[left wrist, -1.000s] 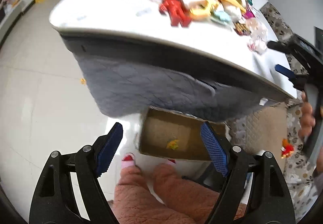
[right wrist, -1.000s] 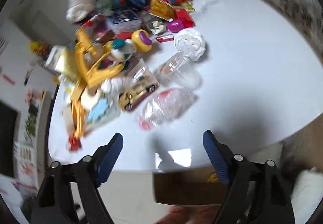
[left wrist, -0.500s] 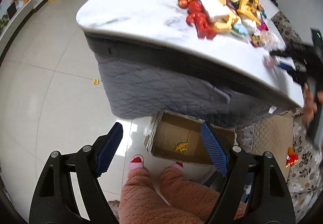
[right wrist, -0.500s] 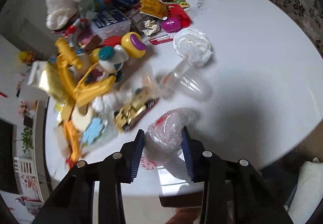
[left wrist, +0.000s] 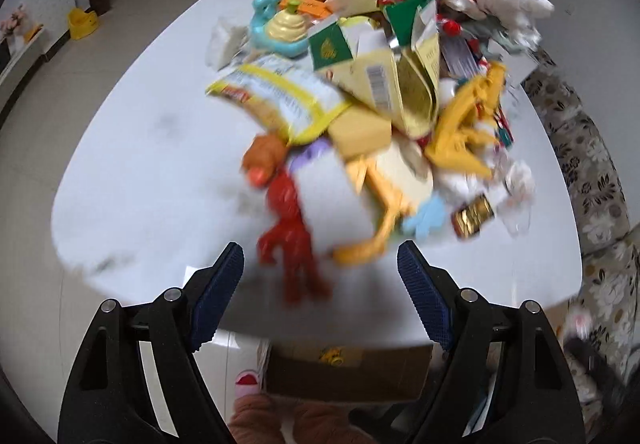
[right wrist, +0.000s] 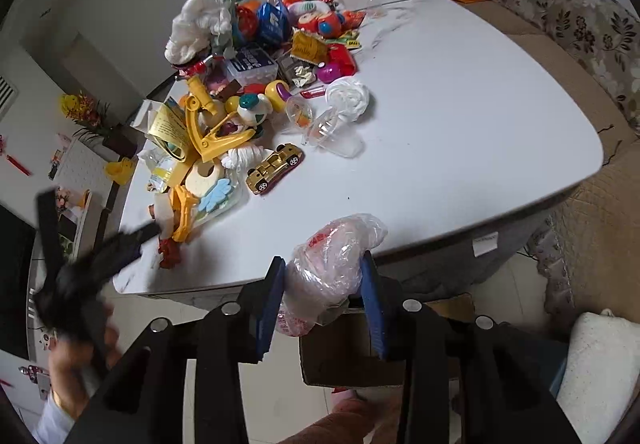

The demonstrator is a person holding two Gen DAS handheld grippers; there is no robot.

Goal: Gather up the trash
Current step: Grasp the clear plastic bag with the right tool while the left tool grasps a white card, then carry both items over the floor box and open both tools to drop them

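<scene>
My right gripper (right wrist: pixel 323 298) is clamped on a crumpled clear plastic bag (right wrist: pixel 334 258) with red print, held off the near edge of the white table (right wrist: pixel 460 116) and just above the open cardboard box (right wrist: pixel 348 360) on the floor below it; I judge this piece is picked and only needs dropping into the box. My left gripper (left wrist: pixel 320 298) is spread wide and holds nothing, hovering over the table's near rim, with the same cardboard box (left wrist: pixel 348 376) showing beneath the edge and one small yellow scrap (left wrist: pixel 332 355) lying in it. So the collecting looks barely begun: one scrap in the box, one bag in my grip, and most of the litter left on the table. Just beyond my left fingers lies a red toy figure (left wrist: pixel 294 240), blurred, which is a toy and not trash, and it sits right in front of the pile. Farther in, a yellow snack bag (left wrist: pixel 280 96) and a torn yellow carton (left wrist: pixel 396 84) look like the next real trash, mixed tightly among toys. From the right view, a gold toy car (right wrist: pixel 274 168), a clear plastic shell (right wrist: pixel 336 134) and a wad of white tissue (right wrist: pixel 347 95) lie apart from the heap. The mix of toys and wrappers is the main obstacle to clean picks.
</scene>
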